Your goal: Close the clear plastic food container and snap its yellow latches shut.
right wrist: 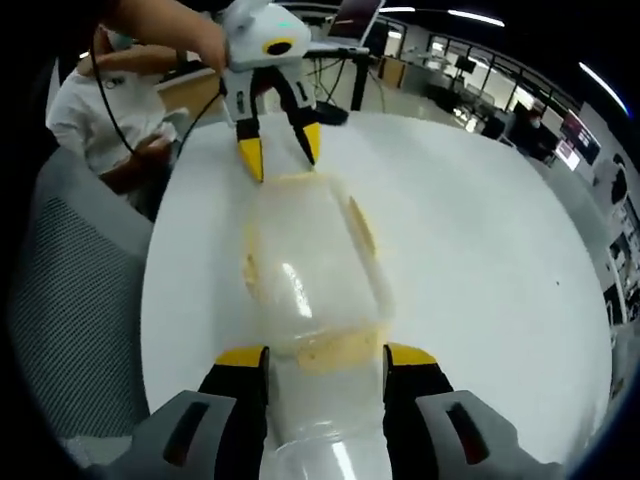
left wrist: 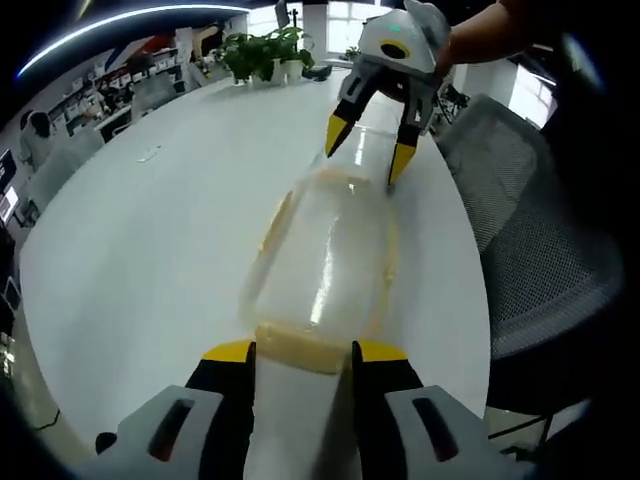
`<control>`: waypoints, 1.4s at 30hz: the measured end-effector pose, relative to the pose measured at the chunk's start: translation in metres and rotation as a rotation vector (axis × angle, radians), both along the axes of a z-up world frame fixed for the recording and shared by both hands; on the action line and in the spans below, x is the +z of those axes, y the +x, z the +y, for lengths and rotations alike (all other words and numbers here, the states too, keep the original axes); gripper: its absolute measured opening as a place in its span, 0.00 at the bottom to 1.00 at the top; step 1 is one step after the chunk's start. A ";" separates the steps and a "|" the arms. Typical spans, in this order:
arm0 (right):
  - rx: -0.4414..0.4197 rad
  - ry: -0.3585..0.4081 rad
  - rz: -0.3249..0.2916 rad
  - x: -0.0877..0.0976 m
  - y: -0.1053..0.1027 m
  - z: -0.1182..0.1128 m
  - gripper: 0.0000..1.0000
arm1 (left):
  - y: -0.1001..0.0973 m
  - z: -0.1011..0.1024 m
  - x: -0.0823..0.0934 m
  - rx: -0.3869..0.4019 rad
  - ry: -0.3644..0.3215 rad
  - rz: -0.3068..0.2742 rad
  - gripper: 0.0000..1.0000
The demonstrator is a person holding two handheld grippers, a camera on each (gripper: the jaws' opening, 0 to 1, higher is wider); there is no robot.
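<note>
A clear plastic food container [left wrist: 325, 265] lies lengthwise on a white table [left wrist: 150, 250], near the table's edge and beside a grey mesh chair [left wrist: 545, 250]. Its lid appears seated on the body, though the transparent plastic makes the seam hard to confirm. Yellow latches [left wrist: 300, 345] run along the rim; the side ones look folded flat, but whether they have snapped cannot be told.

The left gripper [left wrist: 303, 352] stands at one short end of the container, jaws parted, one tip on either side of the end latch, touching or just beside it; no clamping is evident. In the right gripper view, the right gripper [right wrist: 326, 357] takes the same stance at the opposite short end, jaws spread and straddling that end's latch [right wrist: 325, 348], holding nothing.

Judgement: closing seems done or nearly so. What remains is pressing the two end latches home and verifying the side ones.

A potted plant [left wrist: 262, 50] stands at the table's far side.
</note>
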State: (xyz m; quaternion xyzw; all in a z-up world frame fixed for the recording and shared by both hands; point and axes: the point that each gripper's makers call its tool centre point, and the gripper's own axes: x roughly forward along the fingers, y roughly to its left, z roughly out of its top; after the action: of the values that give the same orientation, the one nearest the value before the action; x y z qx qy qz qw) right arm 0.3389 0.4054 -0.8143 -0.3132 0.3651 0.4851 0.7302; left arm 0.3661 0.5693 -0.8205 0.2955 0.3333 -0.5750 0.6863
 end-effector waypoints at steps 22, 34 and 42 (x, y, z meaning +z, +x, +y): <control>0.138 -0.145 0.049 -0.019 0.002 -0.005 0.45 | -0.004 -0.001 -0.009 -0.193 0.104 -0.032 0.40; 0.183 -0.203 0.077 -0.024 0.007 -0.007 0.40 | -0.005 0.001 -0.014 -0.264 0.157 -0.026 0.44; 0.192 -0.223 0.113 -0.029 0.006 -0.002 0.40 | -0.005 -0.007 -0.017 -0.265 0.163 0.007 0.39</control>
State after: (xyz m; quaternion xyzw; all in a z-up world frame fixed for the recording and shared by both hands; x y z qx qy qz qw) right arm 0.3452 0.4035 -0.8429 -0.3980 0.4257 0.5262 0.6193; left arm 0.3609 0.5621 -0.8378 0.3896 0.3393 -0.6326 0.5770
